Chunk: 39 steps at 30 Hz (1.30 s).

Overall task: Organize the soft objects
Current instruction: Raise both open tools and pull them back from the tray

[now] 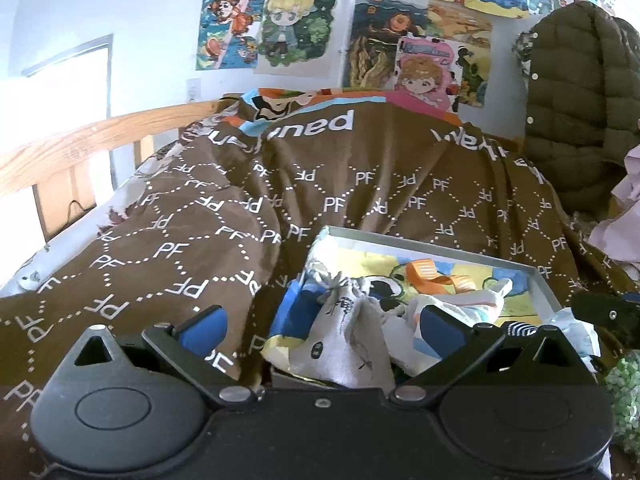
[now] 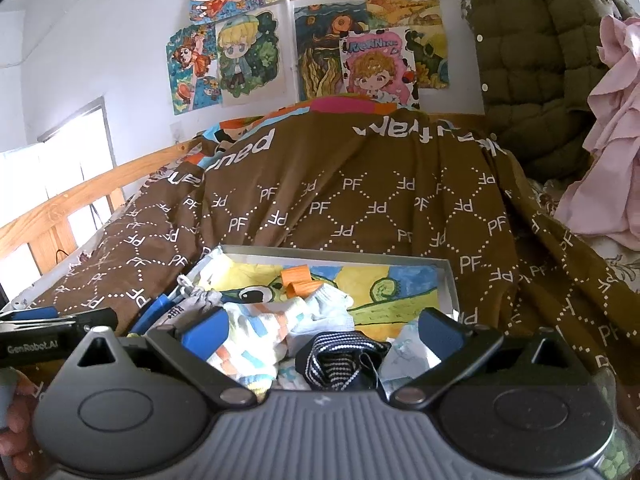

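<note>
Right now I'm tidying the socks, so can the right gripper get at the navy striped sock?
Probably yes: the navy striped sock lies atop the pile, directly between the right gripper's open fingers, with nothing covering it.

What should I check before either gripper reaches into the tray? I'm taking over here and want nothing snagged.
1. Left gripper open, holding nothing: ok.
2. Right gripper open, holding nothing: ok.
3. White drawstring pouch lies between the left gripper's fingers: ok.
4. Navy striped sock sits just ahead of the right gripper, uncovered: ok.
5. Items separate enough to lift singly: not ok; the patterned cloth overlaps its neighbours.
6. Tray level on the rumpled brown blanket: cannot tell.
</note>
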Each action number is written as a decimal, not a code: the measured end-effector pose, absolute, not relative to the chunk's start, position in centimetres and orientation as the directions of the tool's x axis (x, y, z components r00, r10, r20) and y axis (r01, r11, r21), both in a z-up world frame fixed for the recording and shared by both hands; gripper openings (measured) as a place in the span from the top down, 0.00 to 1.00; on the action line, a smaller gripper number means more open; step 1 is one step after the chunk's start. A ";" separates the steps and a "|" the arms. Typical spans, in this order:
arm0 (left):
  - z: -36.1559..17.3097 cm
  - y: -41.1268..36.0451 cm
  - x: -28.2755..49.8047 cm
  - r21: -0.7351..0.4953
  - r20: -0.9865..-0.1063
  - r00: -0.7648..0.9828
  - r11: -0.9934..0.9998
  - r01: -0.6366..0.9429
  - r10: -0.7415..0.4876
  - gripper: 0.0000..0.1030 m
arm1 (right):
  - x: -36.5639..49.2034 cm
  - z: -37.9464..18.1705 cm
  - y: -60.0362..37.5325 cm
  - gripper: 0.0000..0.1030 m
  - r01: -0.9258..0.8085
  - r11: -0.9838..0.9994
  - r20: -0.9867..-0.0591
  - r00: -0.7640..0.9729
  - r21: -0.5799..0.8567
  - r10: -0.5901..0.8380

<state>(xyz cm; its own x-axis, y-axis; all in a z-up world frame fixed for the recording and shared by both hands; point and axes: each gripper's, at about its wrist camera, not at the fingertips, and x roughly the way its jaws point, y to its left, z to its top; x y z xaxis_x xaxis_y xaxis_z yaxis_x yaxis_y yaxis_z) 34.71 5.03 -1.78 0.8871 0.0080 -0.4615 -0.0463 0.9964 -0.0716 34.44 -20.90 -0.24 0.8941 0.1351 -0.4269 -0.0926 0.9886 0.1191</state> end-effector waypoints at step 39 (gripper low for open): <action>-0.9 4.1 28.6 -0.053 -0.461 0.878 0.984 -0.170 0.127 0.01 | 28.9 1.6 -20.9 0.00 -0.151 0.982 -0.347 0.920 0.111 0.181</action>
<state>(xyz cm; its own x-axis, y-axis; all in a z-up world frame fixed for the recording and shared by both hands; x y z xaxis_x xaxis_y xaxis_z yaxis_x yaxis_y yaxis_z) 28.57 4.09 -0.93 0.8784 0.1266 -0.4609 -0.1697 0.9841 -0.0529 28.86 -20.93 1.63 0.9203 0.1812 -0.3467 -0.1515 0.9822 0.1112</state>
